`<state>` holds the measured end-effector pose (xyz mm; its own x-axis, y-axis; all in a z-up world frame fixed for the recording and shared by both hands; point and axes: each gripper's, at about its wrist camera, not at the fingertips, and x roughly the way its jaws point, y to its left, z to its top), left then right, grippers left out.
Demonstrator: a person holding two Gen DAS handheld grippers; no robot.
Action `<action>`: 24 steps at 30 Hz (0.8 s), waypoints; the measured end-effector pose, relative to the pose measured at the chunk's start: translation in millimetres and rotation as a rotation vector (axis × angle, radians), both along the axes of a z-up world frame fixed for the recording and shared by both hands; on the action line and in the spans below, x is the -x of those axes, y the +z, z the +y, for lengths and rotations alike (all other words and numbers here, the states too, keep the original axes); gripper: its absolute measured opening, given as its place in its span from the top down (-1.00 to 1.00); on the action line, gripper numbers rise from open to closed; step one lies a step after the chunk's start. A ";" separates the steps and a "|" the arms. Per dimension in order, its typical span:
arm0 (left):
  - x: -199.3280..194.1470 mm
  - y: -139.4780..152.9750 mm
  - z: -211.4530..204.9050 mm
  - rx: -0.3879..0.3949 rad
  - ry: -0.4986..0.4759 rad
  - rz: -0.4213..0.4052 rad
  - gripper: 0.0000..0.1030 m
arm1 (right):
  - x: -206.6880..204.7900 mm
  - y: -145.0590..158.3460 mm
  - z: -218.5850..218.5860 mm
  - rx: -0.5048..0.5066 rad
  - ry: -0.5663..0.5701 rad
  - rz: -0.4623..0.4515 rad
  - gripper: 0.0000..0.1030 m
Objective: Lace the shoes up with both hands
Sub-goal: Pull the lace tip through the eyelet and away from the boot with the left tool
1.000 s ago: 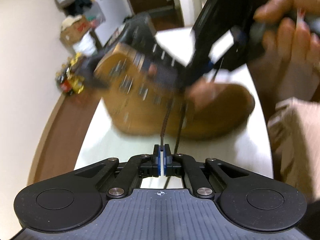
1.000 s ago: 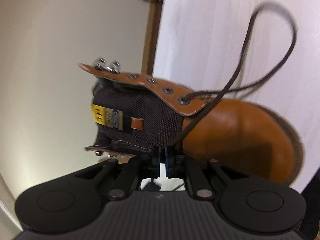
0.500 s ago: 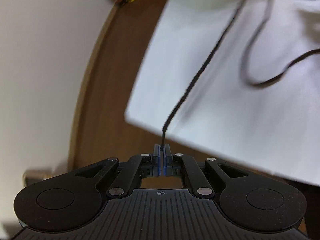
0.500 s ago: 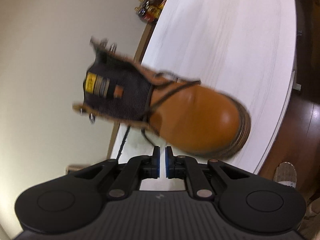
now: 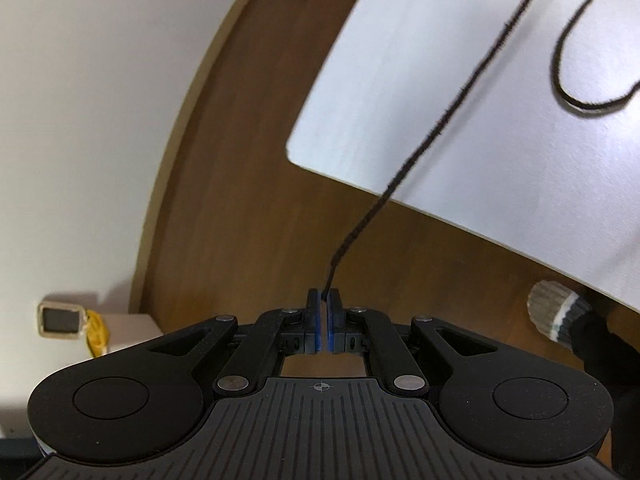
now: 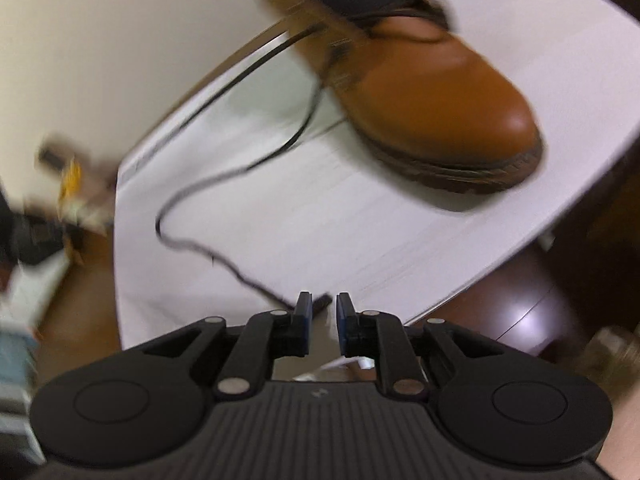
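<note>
A white table point(image 6: 400, 240) fills most of both wrist views, standing on a brown wooden floor point(image 5: 248, 200) beside a pale wall point(image 5: 88, 100). On the table, in the right wrist view, a tan leather boot point(image 6: 432, 100) lies towards the far edge, blurred, its rounded toe pointing to the lower right and its dark mesh tongue at the top of the picture.

A dark lace point(image 6: 224, 168) runs from the boot's eyelets. One strand lies slack on the table, curving in loose bends down towards the right gripper point(image 6: 323, 308). Its end lies between that gripper's two fingers, which stand apart; the jaws are opening and the blue pads do not press on the lace.

In the left wrist view, the other strand of the lace point(image 5: 440, 128) stretches in a straight line from the top right corner, across the table edge and over the floor, down to the left gripper point(image 5: 323, 300). The left gripper's fingers are pressed together and pinch the tip of this strand. A loop of lace lies slack on the table at the upper right.

A person's foot in a grey striped sock point(image 5: 556, 314) shows below the table edge at the right. A small square object with something yellow point(image 5: 68, 322) sits against the wall at the lower left.
</note>
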<state>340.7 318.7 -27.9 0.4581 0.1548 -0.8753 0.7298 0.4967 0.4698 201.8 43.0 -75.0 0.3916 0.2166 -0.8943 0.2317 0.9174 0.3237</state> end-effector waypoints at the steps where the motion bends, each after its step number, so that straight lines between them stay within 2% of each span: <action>1: 4.0 -1.9 2.9 0.003 -0.005 0.003 0.94 | -0.2 -2.7 0.9 -0.020 -0.012 0.021 0.69; 2: 8.1 -3.7 5.7 0.005 -0.010 0.007 0.89 | 2.2 -4.4 -2.9 -0.059 -0.053 0.026 0.69; 4: 12.3 -4.3 5.1 0.014 -0.017 0.013 0.85 | 8.8 -10.6 -17.0 -0.198 -0.213 0.027 0.69; 5: 14.3 -4.0 4.7 0.017 -0.021 0.017 0.85 | 11.7 -10.7 -20.1 -0.214 -0.246 0.020 0.69; 6: 16.2 -3.7 4.2 0.019 -0.025 0.021 0.85 | 13.9 -10.1 -21.9 -0.213 -0.269 0.015 0.68; 9: 20.6 -14.1 15.4 0.020 -0.043 0.019 0.85 | 11.9 -5.0 -12.7 -0.061 -0.214 0.008 0.67; 11: 25.2 -7.5 15.8 0.046 -0.044 0.022 0.85 | 7.2 -7.9 -5.8 -0.012 -0.163 0.013 0.67; 12: 27.5 -3.1 15.0 0.066 -0.048 0.024 0.85 | 6.4 -8.8 -5.9 -0.020 -0.166 0.012 0.67; 13: 31.4 2.5 13.2 0.082 -0.059 0.022 0.85 | 6.1 -10.4 -7.5 -0.048 -0.182 0.013 0.67; 15: 37.6 10.7 7.7 0.116 -0.087 0.018 0.85 | 8.2 -14.7 -16.9 -0.173 -0.275 0.024 0.67; 20: 53.2 23.8 -20.4 0.206 -0.182 0.026 0.85 | 18.4 -23.0 -32.5 -0.389 -0.476 0.049 0.65; 22: 62.7 28.8 -35.3 0.251 -0.229 0.029 0.85 | 19.9 -31.3 -36.4 -0.456 -0.539 0.056 0.65; 24: 70.2 32.9 -48.5 0.294 -0.265 0.041 0.85 | 18.4 -37.9 -38.4 -0.470 -0.577 0.074 0.66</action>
<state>270.5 270.1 5.0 0.4125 -0.2236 -0.8831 0.8658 0.3976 0.3037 183.4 4.6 -112.9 0.5009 0.3604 -0.7869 0.6711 0.4124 0.6161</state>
